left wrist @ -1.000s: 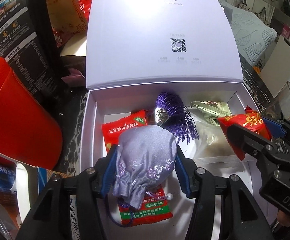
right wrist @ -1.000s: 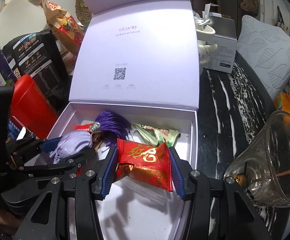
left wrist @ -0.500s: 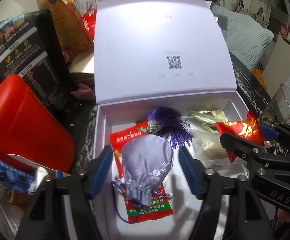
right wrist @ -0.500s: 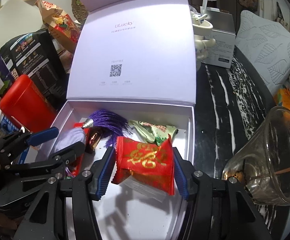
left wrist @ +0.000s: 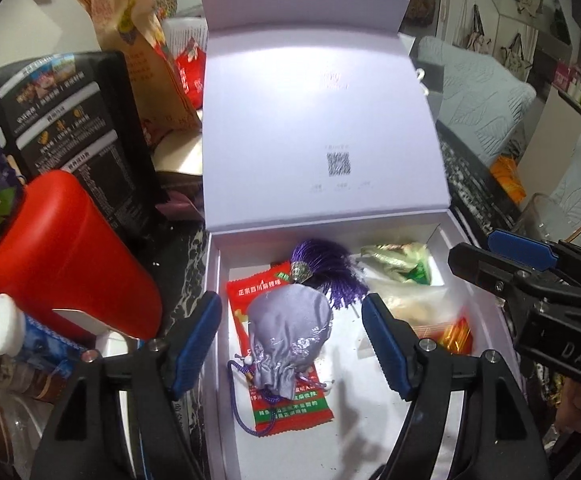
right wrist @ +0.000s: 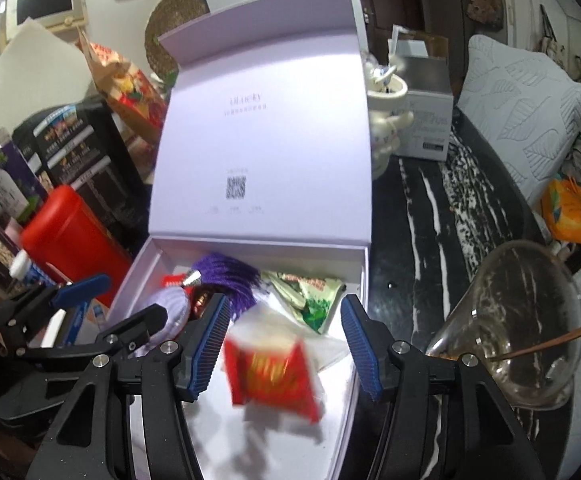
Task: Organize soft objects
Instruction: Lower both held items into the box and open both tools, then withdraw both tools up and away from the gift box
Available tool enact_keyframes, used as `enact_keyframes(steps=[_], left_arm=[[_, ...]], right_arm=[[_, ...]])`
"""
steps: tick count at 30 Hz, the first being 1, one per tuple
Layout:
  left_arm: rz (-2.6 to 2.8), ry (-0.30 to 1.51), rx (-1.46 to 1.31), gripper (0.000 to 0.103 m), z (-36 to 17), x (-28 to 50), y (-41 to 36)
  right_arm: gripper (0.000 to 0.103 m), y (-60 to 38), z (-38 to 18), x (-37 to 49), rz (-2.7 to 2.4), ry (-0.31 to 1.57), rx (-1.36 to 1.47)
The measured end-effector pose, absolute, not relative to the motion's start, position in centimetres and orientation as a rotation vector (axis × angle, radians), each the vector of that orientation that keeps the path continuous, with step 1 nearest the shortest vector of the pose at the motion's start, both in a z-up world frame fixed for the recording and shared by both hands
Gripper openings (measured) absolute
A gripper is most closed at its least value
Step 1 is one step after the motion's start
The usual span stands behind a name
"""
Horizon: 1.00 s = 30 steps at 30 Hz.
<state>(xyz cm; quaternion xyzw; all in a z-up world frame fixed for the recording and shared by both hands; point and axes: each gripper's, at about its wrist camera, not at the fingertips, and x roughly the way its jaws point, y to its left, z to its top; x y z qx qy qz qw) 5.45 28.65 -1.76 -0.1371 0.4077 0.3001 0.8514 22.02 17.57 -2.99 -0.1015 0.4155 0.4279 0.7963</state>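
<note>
Inside the open lavender box (left wrist: 218,320), the lilac drawstring pouch (left wrist: 290,332) is lying on a red snack packet (left wrist: 282,408), its purple tassel (left wrist: 330,272) toward the box's hinged lid. The left claw (left wrist: 292,340) is hanging above the pouch, its jaws having just been opening, pads clear of the fabric on both sides. The right claw (right wrist: 282,344) is likewise spreading, and the red-and-gold packet (right wrist: 270,376), blurred, is sitting loose between its pads over the box floor, near the green packet (right wrist: 310,296).
</note>
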Motion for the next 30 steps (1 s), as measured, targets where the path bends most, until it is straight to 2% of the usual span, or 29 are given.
enact_keyframes(steps=[16,30], left_arm=[[0.618,0.707,-0.226,0.072,4.9,2.4,25.1],[0.580,0.551,-0.172,0.072,11.3,-2.5,20.1]], right_arm=[[0.058,14.7,3.7,18.7,0.939,0.750,-0.191],[0.058,9.8,10.6,12.6,0.957,0.554,-0.178]])
